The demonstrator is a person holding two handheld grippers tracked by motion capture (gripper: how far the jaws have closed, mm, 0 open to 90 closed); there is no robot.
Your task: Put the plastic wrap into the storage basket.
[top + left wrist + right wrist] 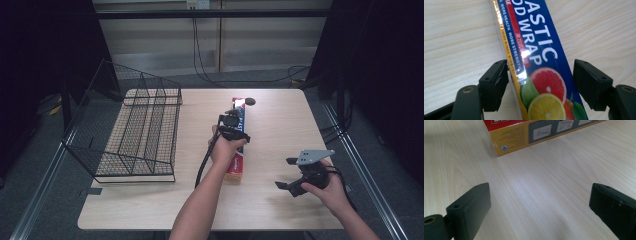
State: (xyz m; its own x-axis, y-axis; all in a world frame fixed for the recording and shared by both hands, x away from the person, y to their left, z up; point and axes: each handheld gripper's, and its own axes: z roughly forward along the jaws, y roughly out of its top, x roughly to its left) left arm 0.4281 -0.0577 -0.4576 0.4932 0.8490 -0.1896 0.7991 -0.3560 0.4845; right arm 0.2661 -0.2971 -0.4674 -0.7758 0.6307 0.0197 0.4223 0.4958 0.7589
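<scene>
We see the pale wooden table (280, 125) evenly lit from above while the surroundings fall into deep darkness. Glare streaks the glossy blue and yellow plastic wrap box (534, 62), whose nearest fruit print is soft. Both gripper views blur slightly at their lower edges.

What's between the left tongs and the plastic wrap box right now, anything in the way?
Nothing visible. The left tongs are open and already straddle the plastic wrap box, one jaw on each long side; the left jaw looks at or nearly on its edge, and the right has bare table in the gap.
</scene>
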